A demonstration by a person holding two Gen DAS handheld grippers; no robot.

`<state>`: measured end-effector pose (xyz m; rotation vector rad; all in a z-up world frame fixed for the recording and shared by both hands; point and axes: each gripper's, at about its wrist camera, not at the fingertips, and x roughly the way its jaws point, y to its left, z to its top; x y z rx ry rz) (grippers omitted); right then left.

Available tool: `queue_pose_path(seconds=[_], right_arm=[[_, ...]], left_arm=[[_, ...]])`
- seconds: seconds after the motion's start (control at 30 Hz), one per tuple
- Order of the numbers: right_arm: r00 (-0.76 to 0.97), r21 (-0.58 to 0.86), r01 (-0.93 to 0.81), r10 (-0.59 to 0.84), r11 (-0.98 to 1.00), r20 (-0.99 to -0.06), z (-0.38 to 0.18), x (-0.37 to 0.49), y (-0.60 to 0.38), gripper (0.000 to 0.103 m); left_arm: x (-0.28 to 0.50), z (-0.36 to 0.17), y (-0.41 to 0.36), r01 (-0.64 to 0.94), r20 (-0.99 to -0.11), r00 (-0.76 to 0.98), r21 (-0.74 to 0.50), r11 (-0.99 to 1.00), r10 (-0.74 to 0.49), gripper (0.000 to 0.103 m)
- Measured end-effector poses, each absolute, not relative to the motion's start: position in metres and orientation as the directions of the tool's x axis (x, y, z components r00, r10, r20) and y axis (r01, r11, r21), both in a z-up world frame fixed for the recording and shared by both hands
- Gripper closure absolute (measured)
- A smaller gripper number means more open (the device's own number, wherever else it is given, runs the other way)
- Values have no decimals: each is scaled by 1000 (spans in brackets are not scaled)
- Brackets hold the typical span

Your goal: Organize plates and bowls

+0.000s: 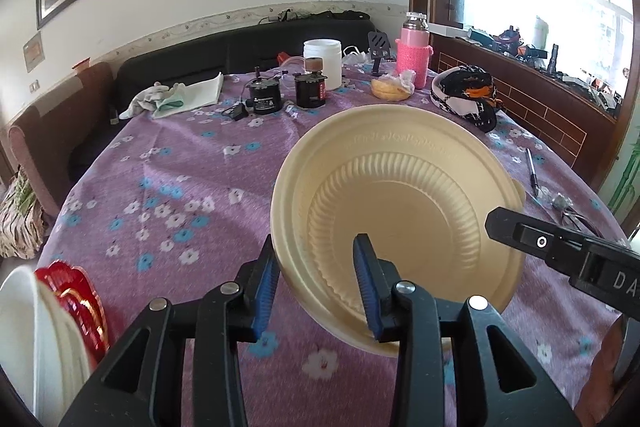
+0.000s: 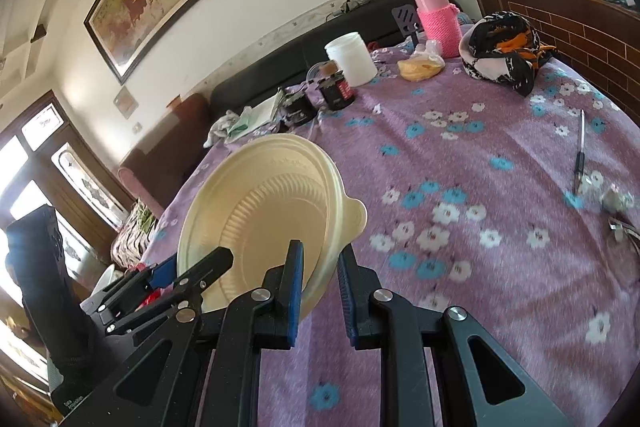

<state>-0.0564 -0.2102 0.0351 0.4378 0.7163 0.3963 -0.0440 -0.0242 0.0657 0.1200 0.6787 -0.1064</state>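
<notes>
- Two grippers attend one cream plastic bowl (image 1: 400, 203), which is tilted on edge above the purple flowered tablecloth (image 1: 168, 187), clear of the cloth.
- Right gripper (image 2: 319, 291): jaws narrow and closed on the bowl's rim just below its small tab; this grip appears to carry the bowl.
- Left gripper (image 1: 316, 287): jaws part-way apart and straddling the bowl's near rim. The left pad lies against or just beside the outer wall; the right pad stands inside, away from the wall. No pinch is evident.
- Step in hand, as judged: a hand-over between grippers, the bowl passing to the right one.
- White dishes (image 1: 44, 339) stand at the near left table edge, beside a red item (image 1: 76, 299); likely the stack.
- Next move calls for the left jaws to clear the rim without knocking the bowl, then a level carry to its stack.
- Risk: a thin rim held at one point may swing or slip.
</notes>
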Motion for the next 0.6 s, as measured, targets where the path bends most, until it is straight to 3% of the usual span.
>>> queue_pose_path(seconds=[0.6], right_arm=[[683,474,-249,500,845,-532,62,-119,-186,84]], left_arm=[[-117,81,-3,106,-566,823,77,991,-44,68]])
